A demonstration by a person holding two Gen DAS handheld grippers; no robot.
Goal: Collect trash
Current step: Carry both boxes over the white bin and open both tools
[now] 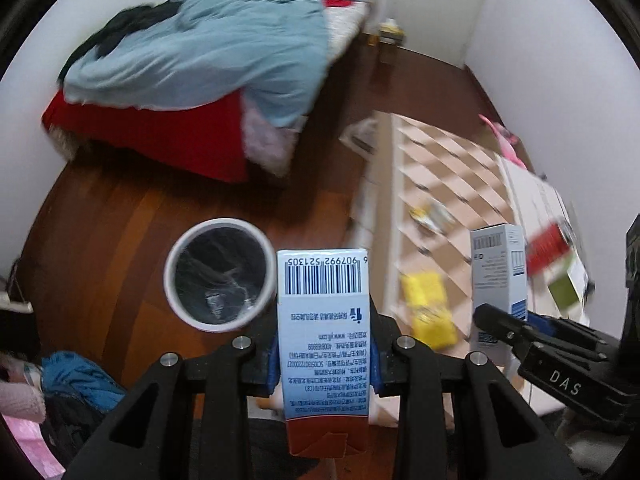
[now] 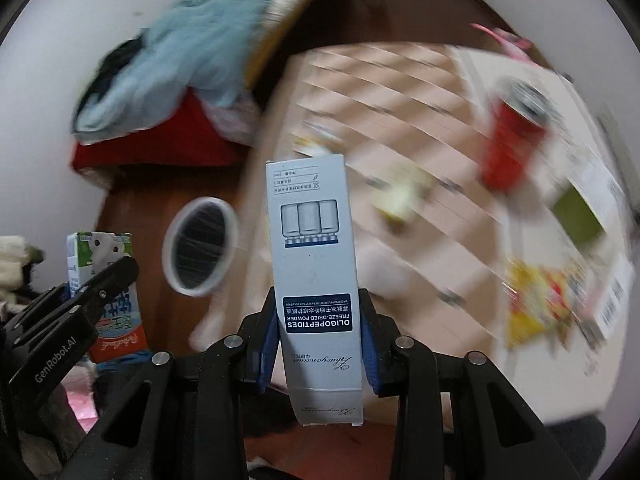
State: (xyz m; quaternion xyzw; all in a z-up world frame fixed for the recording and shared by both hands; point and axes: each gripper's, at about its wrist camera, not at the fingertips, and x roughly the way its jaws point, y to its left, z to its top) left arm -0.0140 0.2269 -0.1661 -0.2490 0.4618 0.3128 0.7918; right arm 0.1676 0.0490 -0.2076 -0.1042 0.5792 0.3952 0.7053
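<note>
My left gripper (image 1: 324, 354) is shut on a milk carton (image 1: 323, 320), barcode side toward the camera, held above the wooden floor just right of a white trash bin (image 1: 219, 274) lined with a black bag. My right gripper (image 2: 320, 344) is shut on a tall grey skincare box (image 2: 314, 264) over the table's edge. The bin also shows in the right wrist view (image 2: 200, 246), left of the box. Each view shows the other gripper with its load: the grey box (image 1: 498, 280) and the milk carton (image 2: 106, 280).
A checkered table (image 1: 448, 184) holds yellow wrappers (image 1: 428, 308), a red can (image 2: 512, 140), a green packet (image 2: 578, 220) and papers. A bed with a blue quilt (image 1: 208, 48) and red sheet stands beyond. Clothes lie on the floor at the left (image 1: 76, 376).
</note>
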